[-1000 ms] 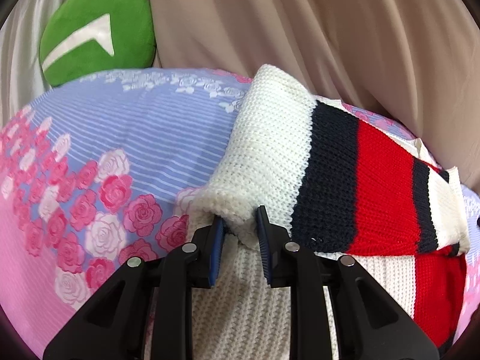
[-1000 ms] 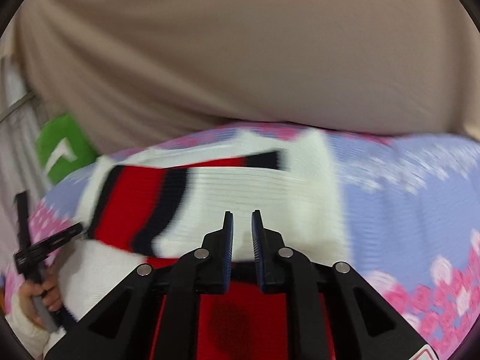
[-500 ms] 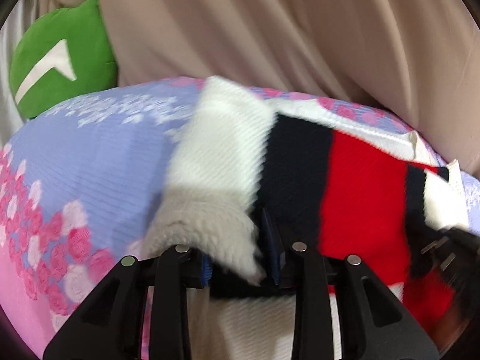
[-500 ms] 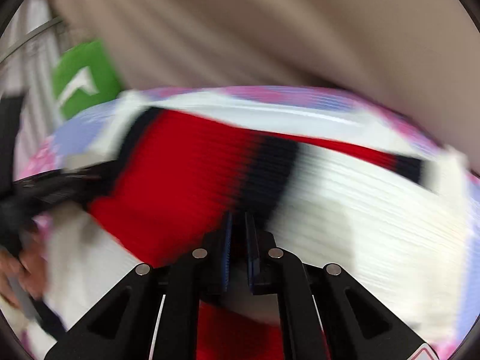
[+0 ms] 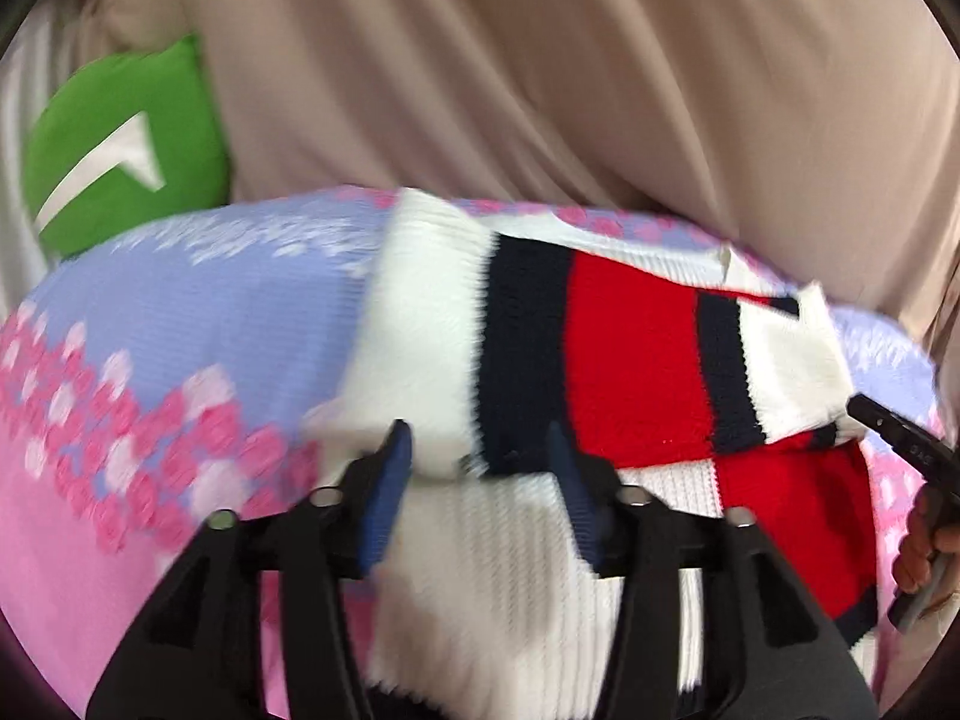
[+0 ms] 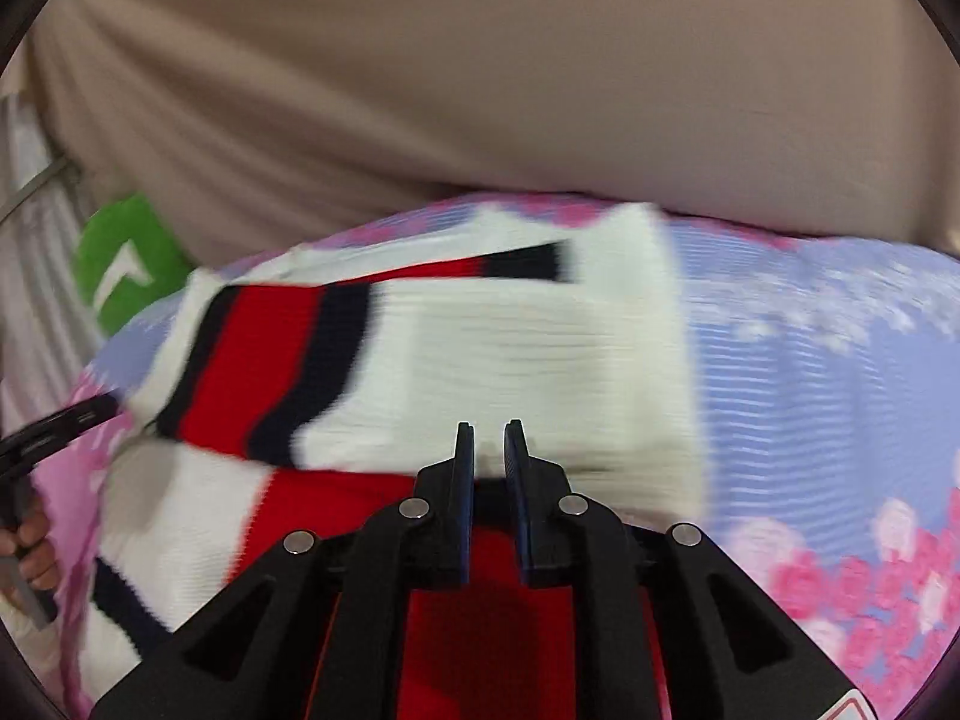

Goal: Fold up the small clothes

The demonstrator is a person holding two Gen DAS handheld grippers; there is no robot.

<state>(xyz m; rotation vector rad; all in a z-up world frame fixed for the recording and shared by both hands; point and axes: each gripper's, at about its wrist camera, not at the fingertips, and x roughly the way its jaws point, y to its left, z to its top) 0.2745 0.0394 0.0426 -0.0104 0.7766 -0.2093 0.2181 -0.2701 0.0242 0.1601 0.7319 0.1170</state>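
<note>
A small knitted sweater (image 5: 624, 354), white with navy and red stripes, lies on the floral bed sheet (image 5: 198, 324). One sleeve is folded across its body. My left gripper (image 5: 477, 468) is open just in front of the sleeve's white cuff, holding nothing. In the right wrist view the sweater (image 6: 492, 354) lies ahead with the folded sleeve on top. My right gripper (image 6: 487, 450) hovers over the sweater's near red part, its jaws nearly together with a narrow empty gap. The view is blurred.
A green cushion (image 5: 120, 144) with a white mark sits at the back left. A beige curtain (image 5: 540, 72) hangs behind the bed. The right gripper's body (image 5: 906, 438) shows at the right edge of the left wrist view.
My left gripper opened and let go of the white cuff, leaving the sleeve folded across the sweater. My right gripper swung left over the sweater and back.
</note>
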